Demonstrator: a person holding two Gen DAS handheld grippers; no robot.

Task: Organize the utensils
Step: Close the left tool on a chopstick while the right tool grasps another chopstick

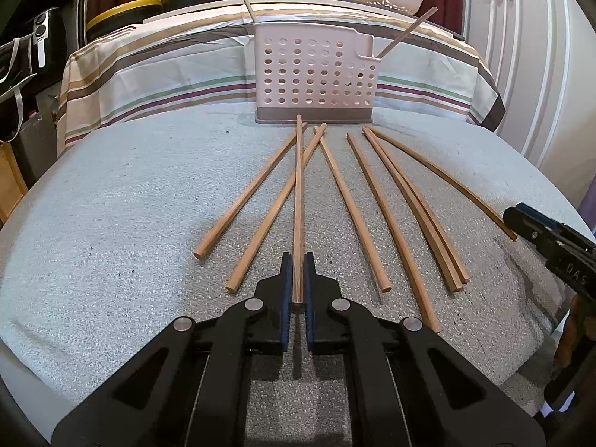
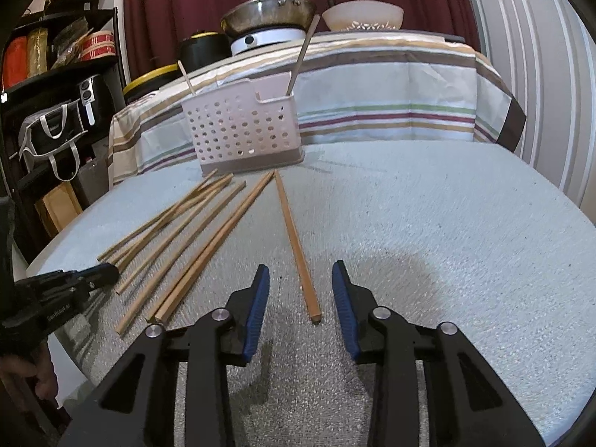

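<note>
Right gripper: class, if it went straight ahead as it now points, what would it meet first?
Probably the lone chopstick lying between the open right gripper fingers; beyond that, the perforated holder, though depth is unclear.

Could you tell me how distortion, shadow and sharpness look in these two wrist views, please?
Left wrist view: strong fisheye bowing of the table edge and the outer chopsticks; the left gripper and its held chopstick are sharp. Right wrist view: same bowing, and a soft dark shadow falls on the mat ahead of the right gripper.
</note>
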